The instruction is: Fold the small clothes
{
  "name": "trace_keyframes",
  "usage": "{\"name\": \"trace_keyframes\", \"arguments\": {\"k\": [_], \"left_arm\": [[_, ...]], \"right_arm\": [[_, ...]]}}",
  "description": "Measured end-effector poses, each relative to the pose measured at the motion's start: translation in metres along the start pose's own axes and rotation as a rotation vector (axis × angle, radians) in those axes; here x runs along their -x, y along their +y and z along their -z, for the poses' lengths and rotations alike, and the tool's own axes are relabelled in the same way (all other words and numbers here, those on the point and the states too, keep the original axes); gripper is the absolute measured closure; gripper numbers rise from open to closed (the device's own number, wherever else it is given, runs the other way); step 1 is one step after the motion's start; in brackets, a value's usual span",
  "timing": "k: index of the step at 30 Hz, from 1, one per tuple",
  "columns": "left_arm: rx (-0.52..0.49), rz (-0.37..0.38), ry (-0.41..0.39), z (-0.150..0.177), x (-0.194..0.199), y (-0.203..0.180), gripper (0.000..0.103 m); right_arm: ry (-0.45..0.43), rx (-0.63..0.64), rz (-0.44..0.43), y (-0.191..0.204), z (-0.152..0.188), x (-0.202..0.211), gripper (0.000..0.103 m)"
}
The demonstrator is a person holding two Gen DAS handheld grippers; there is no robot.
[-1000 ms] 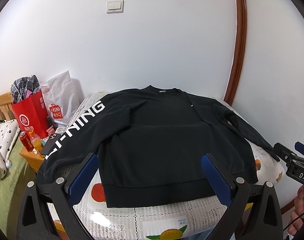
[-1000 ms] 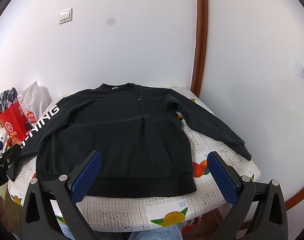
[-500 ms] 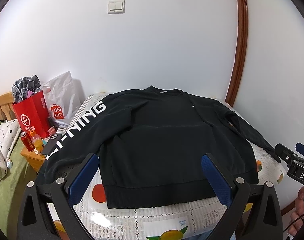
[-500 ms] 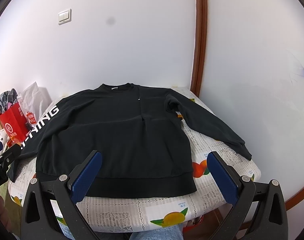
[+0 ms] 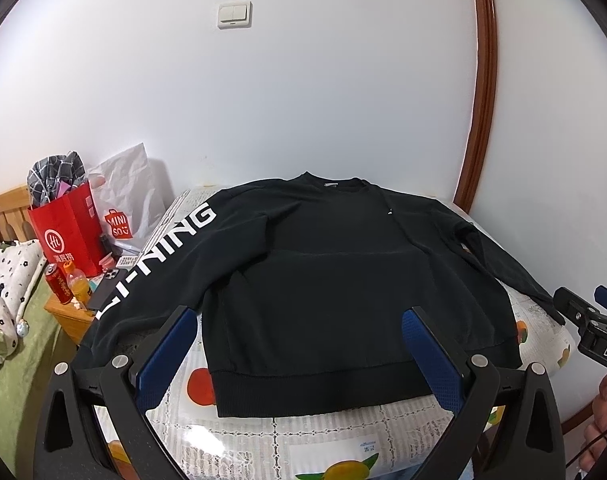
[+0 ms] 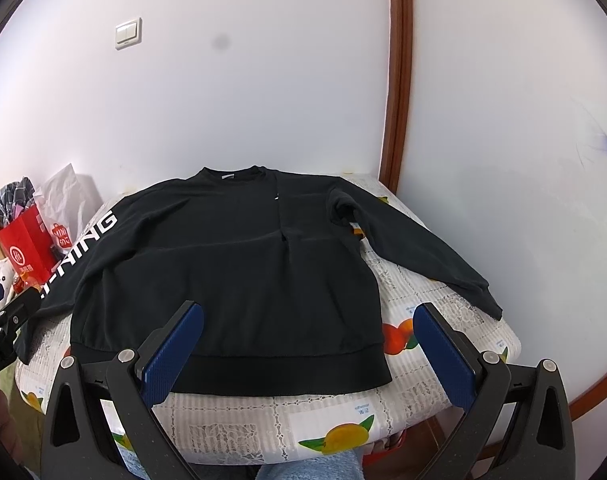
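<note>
Both tools, left tool (image 5: pixel 299 356) and right tool (image 6: pixel 309 354), gaped wide and empty before the sweatshirt (image 5: pixel 343 280), whose thick hem could slip a shallow pinch.

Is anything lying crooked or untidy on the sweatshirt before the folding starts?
Mostly it lies flat. The black sweatshirt has a raised vertical crease down its chest, and the cuff of the lettered sleeve seems to hang over the table edge. Both grippers, left and right, are open and hold nothing.
</note>
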State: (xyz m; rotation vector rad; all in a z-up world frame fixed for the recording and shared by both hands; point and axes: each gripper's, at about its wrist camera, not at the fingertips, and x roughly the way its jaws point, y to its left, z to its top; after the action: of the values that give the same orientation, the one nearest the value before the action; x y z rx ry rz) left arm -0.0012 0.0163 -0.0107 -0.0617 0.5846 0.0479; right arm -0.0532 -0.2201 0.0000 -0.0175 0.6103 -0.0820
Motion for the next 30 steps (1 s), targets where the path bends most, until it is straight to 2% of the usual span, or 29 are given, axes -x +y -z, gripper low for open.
{"name": "trace_keyframes", "arguments": {"k": [6, 12, 17, 21, 30], "left_arm": [[-0.004, -0.011, -0.006, 0.002, 0.000, -0.001, 0.000], [-0.017, 0.003, -0.004, 0.003, -0.002, -0.004, 0.000], [0.016, 0.038, 0.019, 0.003, -0.008, 0.002, 0.000], [0.014, 0.027, 0.025, 0.001, -0.013, 0.006, 0.000], [0.086, 0.014, 0.095, 0.005, -0.052, 0.044, 0.000]], "right_arm": [[0.002, -0.008, 0.002, -0.001, -0.001, -0.002, 0.000], [0.005, -0.009, 0.001, -0.001, -0.001, -0.005, 0.000], [0.007, 0.003, 0.004, 0.001, 0.001, -0.007, 0.000], [0.004, -0.003, 0.000, 0.002, -0.001, -0.012, 0.000], [0.052, 0.022, 0.000, 0.016, 0.000, -0.051, 0.000]]}}
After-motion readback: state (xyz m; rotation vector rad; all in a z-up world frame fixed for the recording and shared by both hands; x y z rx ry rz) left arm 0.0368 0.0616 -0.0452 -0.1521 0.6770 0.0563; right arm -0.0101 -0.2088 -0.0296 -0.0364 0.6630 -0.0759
